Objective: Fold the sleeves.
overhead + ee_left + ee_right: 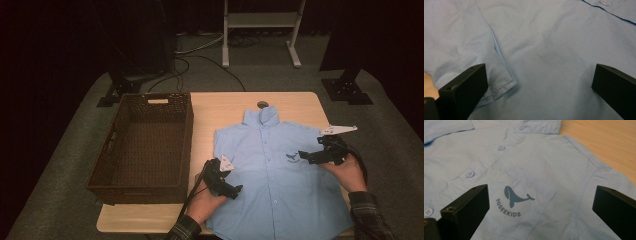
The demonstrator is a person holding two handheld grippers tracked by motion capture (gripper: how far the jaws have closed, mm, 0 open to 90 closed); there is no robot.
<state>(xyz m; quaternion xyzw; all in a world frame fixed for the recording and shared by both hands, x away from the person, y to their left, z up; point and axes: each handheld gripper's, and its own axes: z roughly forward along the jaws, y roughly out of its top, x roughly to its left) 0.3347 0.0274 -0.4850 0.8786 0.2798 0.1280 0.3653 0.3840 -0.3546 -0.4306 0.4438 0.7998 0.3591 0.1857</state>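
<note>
The small light-blue short-sleeved button-up shirt (272, 170) lies flat, front up and collar toward twelve o'clock, on the pale wooden table (220, 107). Its chest pocket carries a dark blue whale print (516, 196) with the word "ZOSEEKIDS" curved beneath it. At nine o'clock from the shirt, the dark brown woven rectangular basket (182, 145) stands on the table with nothing inside.

The left gripper (235, 190) hovers over the shirt's nine-o'clock side, jaws wide apart and holding nothing; the left gripper view shows a stitched sleeve hem (501, 87) just beside one jaw. The right gripper (302, 156) hangs at three o'clock, just beside the pocket, jaws likewise spread wide and gripping nothing.
</note>
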